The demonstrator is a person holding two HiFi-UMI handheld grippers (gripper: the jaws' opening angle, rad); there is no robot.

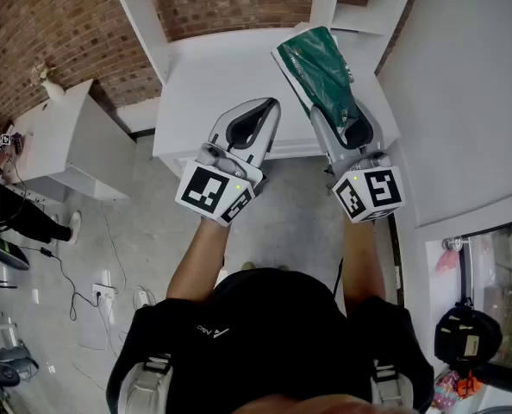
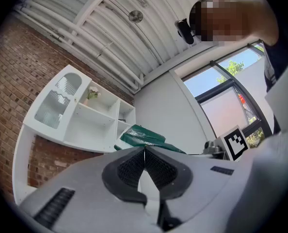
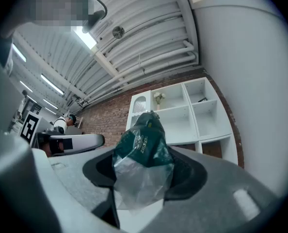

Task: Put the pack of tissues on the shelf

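The pack of tissues (image 1: 321, 67) is dark green with a clear plastic end, and my right gripper (image 1: 344, 121) is shut on that end. It sticks up and forward from the jaws, over the white ledge (image 1: 230, 67) of the shelf unit. In the right gripper view the pack (image 3: 143, 144) fills the space between the pads, with the white shelf (image 3: 183, 115) and its open compartments behind it. My left gripper (image 1: 267, 109) is shut on nothing, beside the right one at the ledge's front edge. The left gripper view has its tips (image 2: 144, 150) pressed together, with the pack (image 2: 144, 137) and the shelf (image 2: 86, 115) beyond.
A small plant (image 3: 158, 98) stands in an upper shelf compartment. A low white cabinet (image 1: 66, 145) is at the left, with a person (image 1: 15, 205) beside it. Cables and a power strip (image 1: 101, 293) lie on the grey floor. A white wall (image 1: 463, 84) closes the right side.
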